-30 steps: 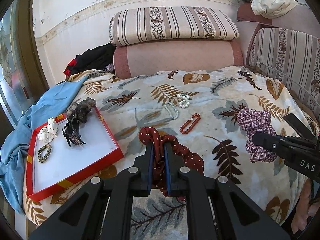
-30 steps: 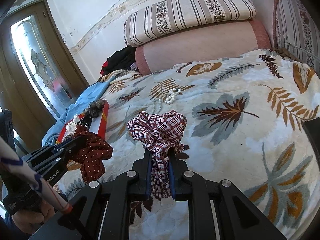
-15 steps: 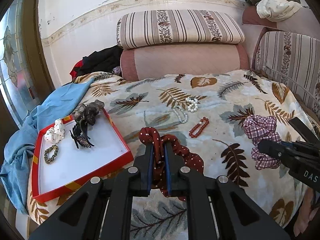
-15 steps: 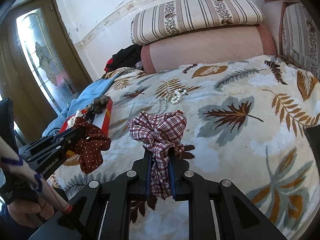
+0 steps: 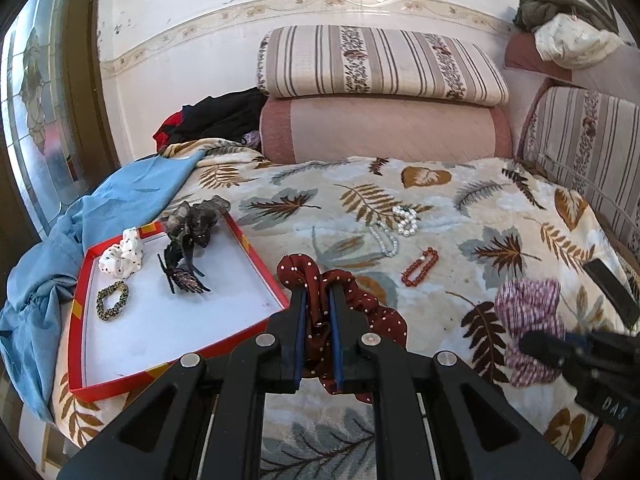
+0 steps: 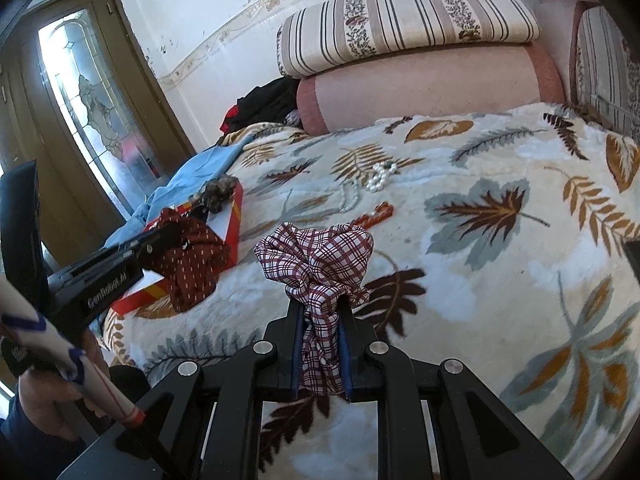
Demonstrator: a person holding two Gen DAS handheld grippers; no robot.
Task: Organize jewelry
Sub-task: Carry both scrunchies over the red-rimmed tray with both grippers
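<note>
Left hand-held gripper (image 5: 317, 300) clamps a dotted red scrunchie (image 5: 360, 308) – red tray (image 5: 256, 246) just left; right hand-held gripper (image 6: 322, 320) pinches a plaid scrunchie (image 6: 316, 256) – red bracelet (image 6: 378, 213) ahead

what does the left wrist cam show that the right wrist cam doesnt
Only the left wrist view shows the inside of the red tray: a white dotted scrunchie, a small leopard-print scrunchie and a black hair claw. It also shows the pile of clothes at top right.

Only the right wrist view shows the glass-panelled door and the person's hand.

Both show the left gripper shut on the dark red dotted scrunchie, the right gripper shut on the plaid scrunchie, the pearl necklace, the red bead bracelet and the striped cushion.
</note>
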